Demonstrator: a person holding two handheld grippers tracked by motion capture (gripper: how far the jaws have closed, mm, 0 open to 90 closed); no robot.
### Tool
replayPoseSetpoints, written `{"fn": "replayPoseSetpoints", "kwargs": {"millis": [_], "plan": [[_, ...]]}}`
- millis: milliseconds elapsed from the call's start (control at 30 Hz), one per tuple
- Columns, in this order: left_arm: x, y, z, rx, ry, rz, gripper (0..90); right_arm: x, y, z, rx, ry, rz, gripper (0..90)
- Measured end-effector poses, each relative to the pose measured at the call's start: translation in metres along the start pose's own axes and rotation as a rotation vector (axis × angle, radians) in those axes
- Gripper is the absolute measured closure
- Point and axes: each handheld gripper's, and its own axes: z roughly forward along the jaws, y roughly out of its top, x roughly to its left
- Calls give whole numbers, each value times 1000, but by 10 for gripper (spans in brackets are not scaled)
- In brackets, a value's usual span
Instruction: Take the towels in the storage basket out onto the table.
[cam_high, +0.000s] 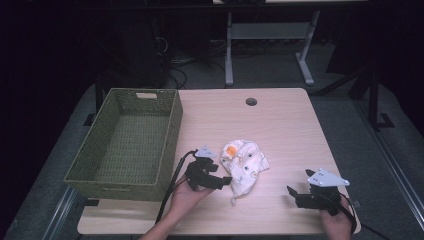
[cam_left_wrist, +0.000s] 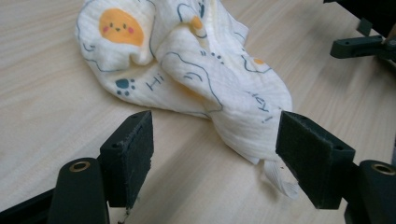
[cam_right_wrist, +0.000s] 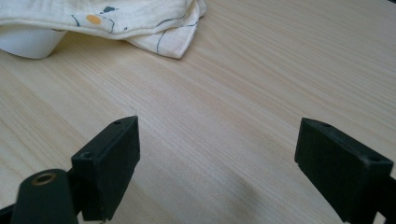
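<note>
Cloth lay crumpled near the middle of the table, a cream baby muslin printed with orange faces, paw marks and bits of lettering, bunched into a loose heap with one twisted corner trailing toward the person. That corner seemed to be the reason for the left gripper's placing: it sat low at the heap's near-left edge with its jaws spread wide, and in the left gripper view the trailing tail of fabric ran down between the two black pads without either one pressing on it. I judged it was lined up for a pinch not yet made. The right gripper rested well apart to the right, jaws likewise parted with nothing but bare wood between them, probably waiting its turn. A green woven basket stood empty at the left edge of the table, close beside the cloth, a likely place for it to go.

Pale wood-grain covered the tabletop, with a round cable hole near the far edge. Beyond it the room was dim: grey carpet, a white desk frame, and tangled cables on the floor.
</note>
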Motion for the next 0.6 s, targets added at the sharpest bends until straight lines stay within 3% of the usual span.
{"fn": "replayPoseSetpoints", "kwargs": {"millis": [233,367,600], "plan": [[-4,-11,-5,-22,46,44,278,1,0,0,1,1,1,137],[-4,-16,-6,-19,34,32,277,1,0,0,1,0,2,137],[-9,-24,-11,1,30,56,273,0,0,-1,-2,-3,2,137]]}}
